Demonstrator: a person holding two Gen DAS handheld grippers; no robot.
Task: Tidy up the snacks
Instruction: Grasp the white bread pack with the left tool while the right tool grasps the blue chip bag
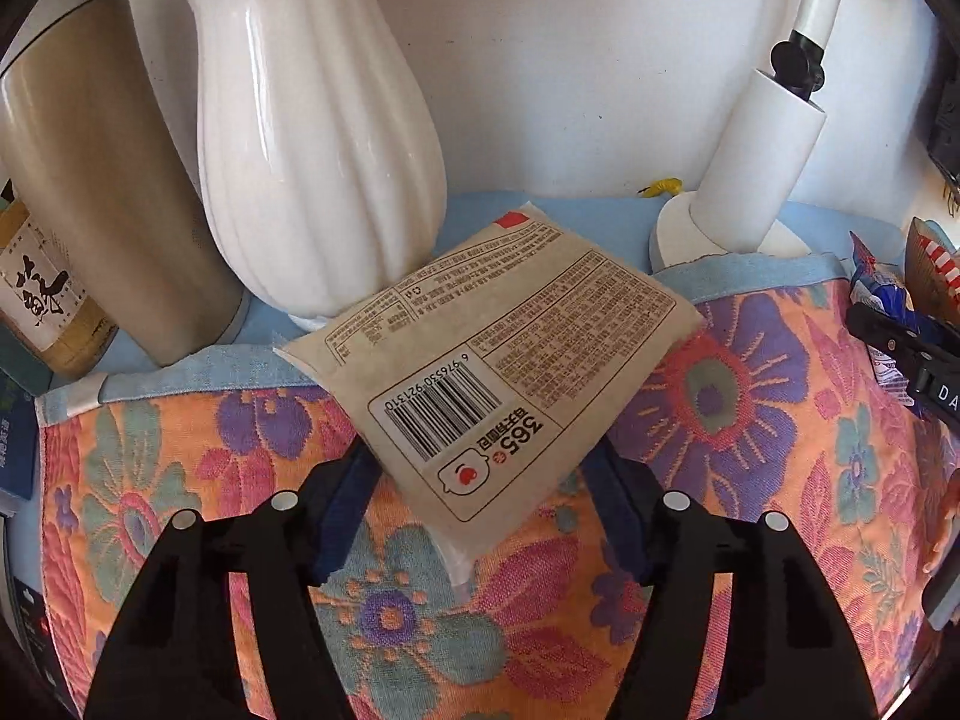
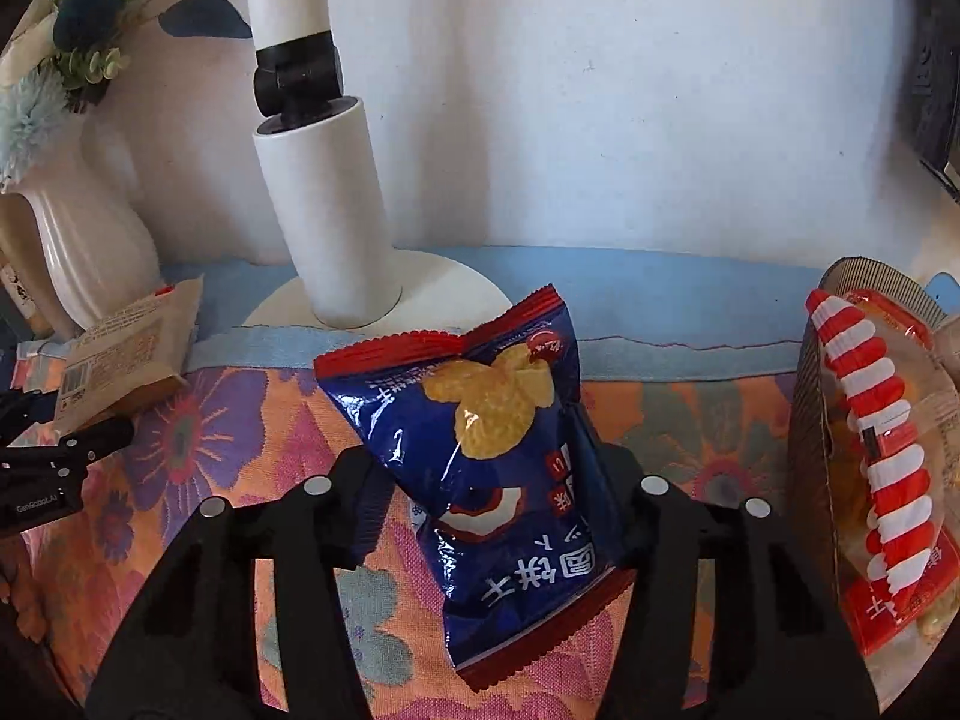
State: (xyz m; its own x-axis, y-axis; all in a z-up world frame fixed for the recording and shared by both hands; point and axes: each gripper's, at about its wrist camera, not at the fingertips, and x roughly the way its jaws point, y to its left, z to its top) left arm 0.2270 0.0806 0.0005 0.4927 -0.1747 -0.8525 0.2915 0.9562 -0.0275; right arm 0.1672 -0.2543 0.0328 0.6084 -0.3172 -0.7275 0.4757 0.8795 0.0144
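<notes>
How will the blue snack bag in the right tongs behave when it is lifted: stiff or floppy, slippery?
The blue snack bag looks puffed and creased, so probably light and floppy. Its glossy film may slip between the right tongs. The chips pictured suggest fragile contents.

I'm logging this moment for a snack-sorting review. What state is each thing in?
Beige packet: sealed, barcode side up, between the left gripper jaws.
Blue chip bag: sealed, puffy, between the right gripper jaws.
Cardboard box: open, holding a red-and-white packet.
White vase: upright.
</notes>
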